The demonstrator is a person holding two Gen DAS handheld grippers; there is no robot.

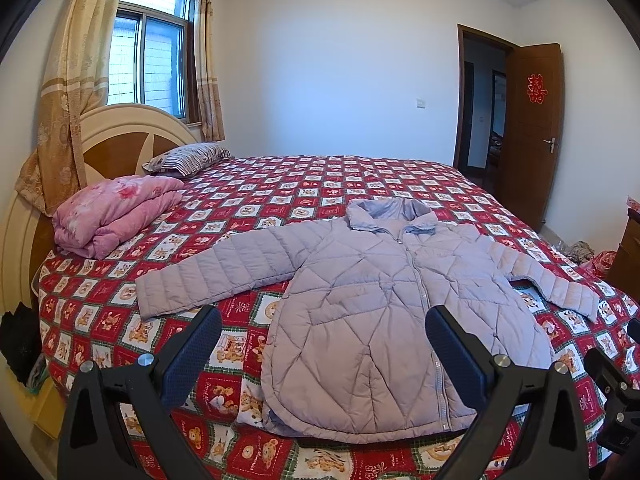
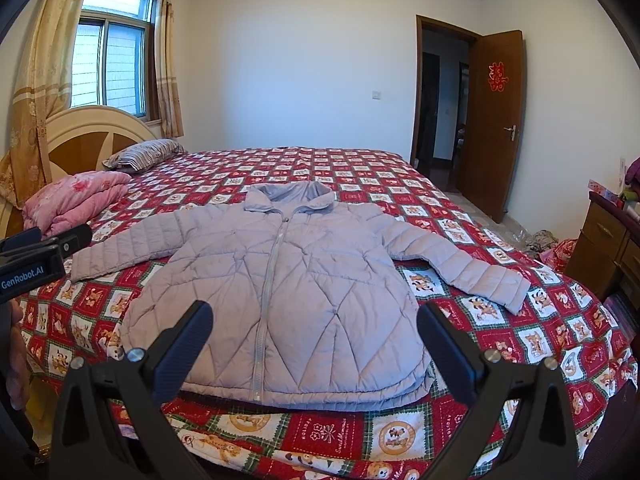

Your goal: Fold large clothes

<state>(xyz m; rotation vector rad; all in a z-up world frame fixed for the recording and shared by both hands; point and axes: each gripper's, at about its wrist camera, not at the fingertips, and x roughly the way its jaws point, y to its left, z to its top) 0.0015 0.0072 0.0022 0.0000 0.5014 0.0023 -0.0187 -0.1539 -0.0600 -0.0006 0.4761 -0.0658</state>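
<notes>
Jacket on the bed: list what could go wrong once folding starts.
1. The puffy quilted jacket looks slippery; a sleeve may slide out of the jaws.
2. Its hem lies near the bed's front edge, so a tug could drag it off.
3. The left gripper and right gripper, both open, hover close together and could collide.
</notes>
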